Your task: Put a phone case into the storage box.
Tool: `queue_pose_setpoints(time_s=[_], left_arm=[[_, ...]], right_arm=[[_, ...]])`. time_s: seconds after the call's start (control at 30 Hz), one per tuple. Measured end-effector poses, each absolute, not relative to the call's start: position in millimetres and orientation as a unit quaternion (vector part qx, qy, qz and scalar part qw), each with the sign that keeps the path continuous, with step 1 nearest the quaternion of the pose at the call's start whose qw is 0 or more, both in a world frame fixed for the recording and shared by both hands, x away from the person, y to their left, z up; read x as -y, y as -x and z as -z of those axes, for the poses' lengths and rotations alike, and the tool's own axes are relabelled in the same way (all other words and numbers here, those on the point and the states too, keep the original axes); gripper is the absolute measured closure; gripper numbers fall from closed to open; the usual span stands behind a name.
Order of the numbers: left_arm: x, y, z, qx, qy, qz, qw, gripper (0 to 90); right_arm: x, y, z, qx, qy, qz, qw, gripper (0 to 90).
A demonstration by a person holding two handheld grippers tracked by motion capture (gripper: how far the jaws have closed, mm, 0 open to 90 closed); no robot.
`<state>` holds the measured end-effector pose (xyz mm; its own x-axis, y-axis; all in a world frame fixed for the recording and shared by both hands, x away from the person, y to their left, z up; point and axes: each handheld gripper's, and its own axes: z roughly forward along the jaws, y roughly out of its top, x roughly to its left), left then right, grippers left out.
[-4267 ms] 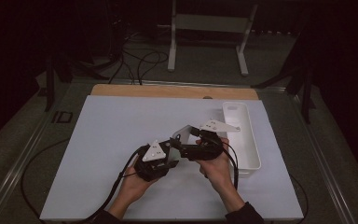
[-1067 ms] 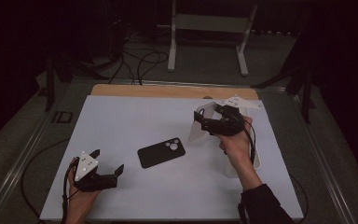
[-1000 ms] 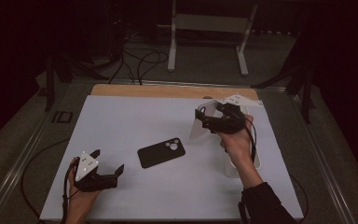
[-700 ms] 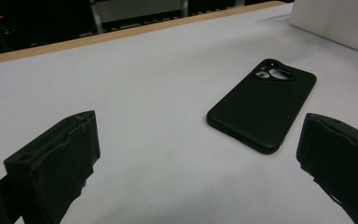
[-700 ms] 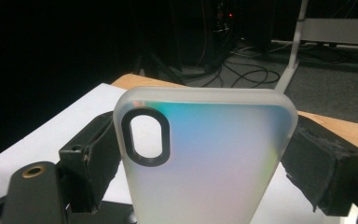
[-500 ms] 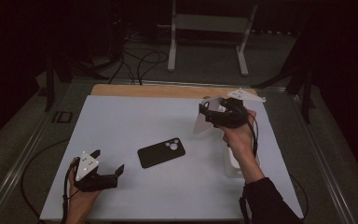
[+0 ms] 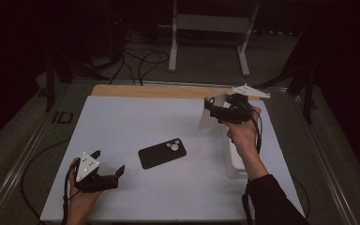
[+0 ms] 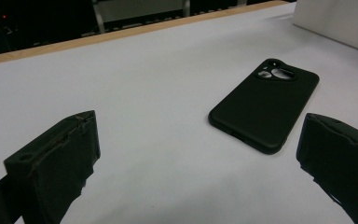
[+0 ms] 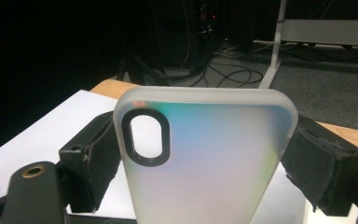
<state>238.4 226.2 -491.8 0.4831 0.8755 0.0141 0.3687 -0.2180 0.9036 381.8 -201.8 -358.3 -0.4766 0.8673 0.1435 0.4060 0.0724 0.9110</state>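
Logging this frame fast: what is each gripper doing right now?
Left gripper: open, holding nothing, jaws wide apart short of the black phone case.
Right gripper: closed on the frosted clear phone case, held above the table.

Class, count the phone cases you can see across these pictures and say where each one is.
2. The black phone case lies flat mid-table; the frosted phone case is clamped in the right hand-held gripper, raised above the white tray. The tray's inside is partly hidden.

bare table around the black phone case; white tray, perhaps, by the right edge
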Motion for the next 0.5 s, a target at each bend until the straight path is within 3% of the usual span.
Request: queue_pose_setpoints(time_s=[0.5], left_arm=[[-225.7, -238.4, 491.9, -0.425, -0.731, -0.277, 0.456, 0.0]], right_arm=[[211.4, -391.8, 355.4, -0.688, -0.470, -0.497, 0.243, 17.0]])
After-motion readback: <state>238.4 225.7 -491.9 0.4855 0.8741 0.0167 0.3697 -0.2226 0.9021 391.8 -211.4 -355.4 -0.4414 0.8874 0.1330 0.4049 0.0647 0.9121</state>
